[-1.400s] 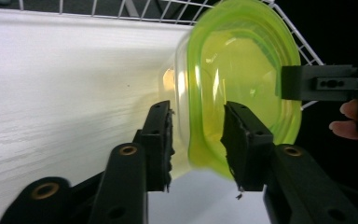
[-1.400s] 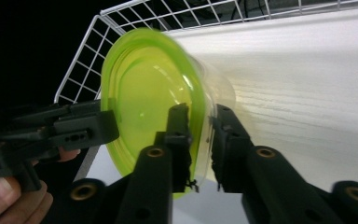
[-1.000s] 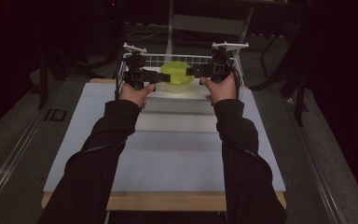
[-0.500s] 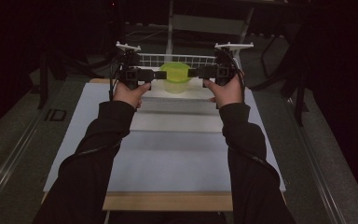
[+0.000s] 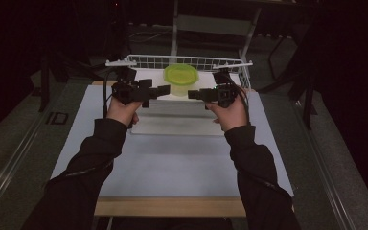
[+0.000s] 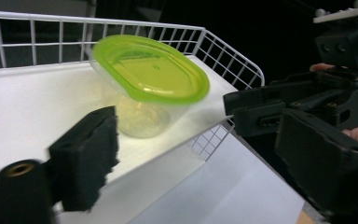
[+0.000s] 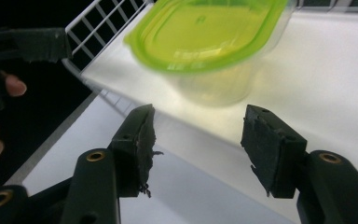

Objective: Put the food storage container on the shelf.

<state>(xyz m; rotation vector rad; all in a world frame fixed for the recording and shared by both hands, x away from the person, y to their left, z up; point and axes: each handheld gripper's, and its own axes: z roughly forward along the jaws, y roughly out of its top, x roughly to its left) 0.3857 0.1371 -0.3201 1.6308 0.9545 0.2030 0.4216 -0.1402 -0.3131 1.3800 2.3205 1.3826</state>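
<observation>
Both my grippers, left (image 5: 165,89) and right (image 5: 191,94), sit just in front of the wire basket (image 5: 139,61), jaws apart and empty; left's have just been opening. Green-lidded container (image 5: 181,76) sits tilted inside the basket: probably light, slippery, flexible plastic, so grip under the lid rim.

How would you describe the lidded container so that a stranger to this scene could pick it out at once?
Start at the table and look to its far edge, where a white wire basket sits. Inside it, on the white floor, stands a clear plastic container with a lime-green lid. It is the one brightly coloured thing there.
</observation>
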